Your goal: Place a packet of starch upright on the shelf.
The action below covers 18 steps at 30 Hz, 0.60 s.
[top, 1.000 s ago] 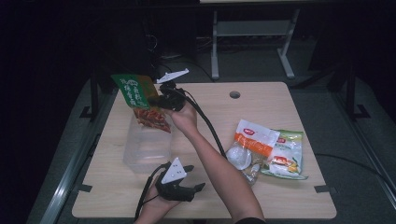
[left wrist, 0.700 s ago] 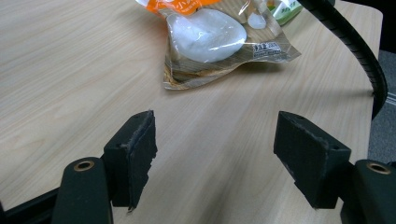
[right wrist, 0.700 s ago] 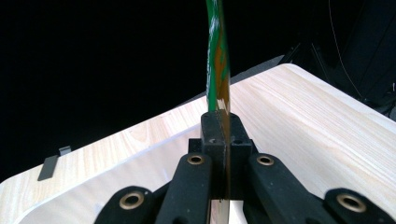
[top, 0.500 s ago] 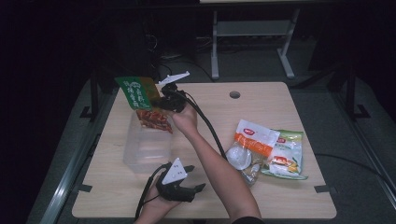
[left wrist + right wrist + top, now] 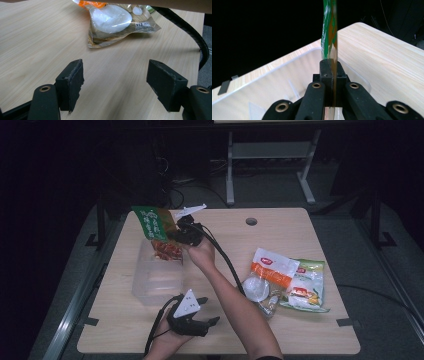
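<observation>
My right gripper [image 5: 172, 236] is shut on a green and orange snack packet [image 5: 159, 232], which hangs over the far end of a clear plastic box [image 5: 152, 280]. In the right gripper view the packet [image 5: 330, 32] stands edge-on, pinched between the closed pads [image 5: 325, 72], with the box's rim [image 5: 287, 63] just below. Near the table's front edge my left gripper [image 5: 210, 321] rests open on the wood. The left gripper view shows its pads [image 5: 72, 82] wide apart with nothing between them.
Several food packets lie at the right of the wooden table [image 5: 280, 335]: an orange and white one [image 5: 272, 265], a green one [image 5: 307, 285] and a clear pack of white pieces [image 5: 112, 21]. The right gripper's black cable [image 5: 225, 262] runs along the forearm. A round hole [image 5: 251, 221] sits at the table's far side.
My right gripper has come down a little with the packet, so the packet's lower end hangs closer to the box. The left gripper has not moved.
</observation>
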Available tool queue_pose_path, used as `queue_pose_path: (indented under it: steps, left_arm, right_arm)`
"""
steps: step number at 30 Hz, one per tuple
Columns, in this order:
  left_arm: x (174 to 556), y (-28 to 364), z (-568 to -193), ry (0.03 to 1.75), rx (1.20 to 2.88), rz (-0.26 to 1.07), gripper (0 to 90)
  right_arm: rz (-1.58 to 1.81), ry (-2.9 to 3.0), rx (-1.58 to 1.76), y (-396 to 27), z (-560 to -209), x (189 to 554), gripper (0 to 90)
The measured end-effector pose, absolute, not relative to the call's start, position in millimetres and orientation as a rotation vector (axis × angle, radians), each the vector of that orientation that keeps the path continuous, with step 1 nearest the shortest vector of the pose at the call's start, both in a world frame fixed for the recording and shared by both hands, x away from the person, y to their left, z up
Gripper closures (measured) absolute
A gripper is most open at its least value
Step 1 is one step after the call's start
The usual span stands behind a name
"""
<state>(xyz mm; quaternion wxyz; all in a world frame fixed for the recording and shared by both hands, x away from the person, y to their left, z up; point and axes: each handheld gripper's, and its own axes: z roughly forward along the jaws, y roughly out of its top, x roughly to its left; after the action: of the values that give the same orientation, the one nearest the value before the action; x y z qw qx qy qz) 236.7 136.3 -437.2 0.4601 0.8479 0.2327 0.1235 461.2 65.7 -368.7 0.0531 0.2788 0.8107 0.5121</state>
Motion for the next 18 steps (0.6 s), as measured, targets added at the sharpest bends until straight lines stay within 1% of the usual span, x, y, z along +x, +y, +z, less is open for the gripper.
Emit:
queue_pose_path:
  steps: [18]
  left_arm:
    - [236.6,135.5,-438.0,0.569,2.095,0.308,29.3]
  right_arm:
    - [1.514,2.473,0.897,53.7,-369.4,459.6,89.4]
